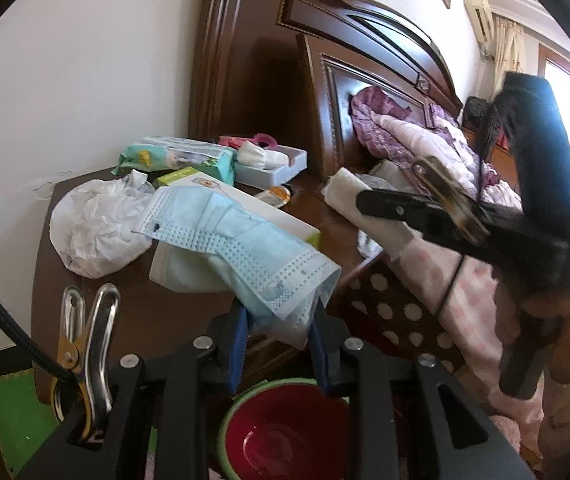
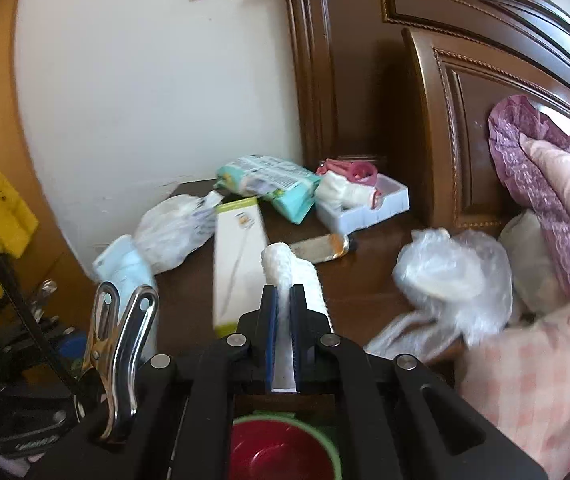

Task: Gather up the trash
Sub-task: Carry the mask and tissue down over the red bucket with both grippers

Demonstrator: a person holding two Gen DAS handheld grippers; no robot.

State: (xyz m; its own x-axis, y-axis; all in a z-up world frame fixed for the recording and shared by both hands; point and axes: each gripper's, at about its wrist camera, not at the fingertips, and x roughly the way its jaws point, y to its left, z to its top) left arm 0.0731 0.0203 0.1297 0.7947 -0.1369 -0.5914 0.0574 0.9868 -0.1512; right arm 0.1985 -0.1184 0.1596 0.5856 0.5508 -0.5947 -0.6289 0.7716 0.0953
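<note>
My left gripper is shut on a bunch of light blue face masks, which drape up and to the left over the dark wooden nightstand. My right gripper is shut on a rolled white paper towel that sticks up past its blue pads. The left wrist view shows that gripper at the right, above the nightstand's right edge, with the paper towel at its tip. A red bowl with a green rim sits low beneath both grippers.
On the nightstand lie a crumpled white plastic bag, a pack of wet wipes, a white and green box, a pale blue tray and a clear plastic bag. A wooden headboard and pink bedding close off the right.
</note>
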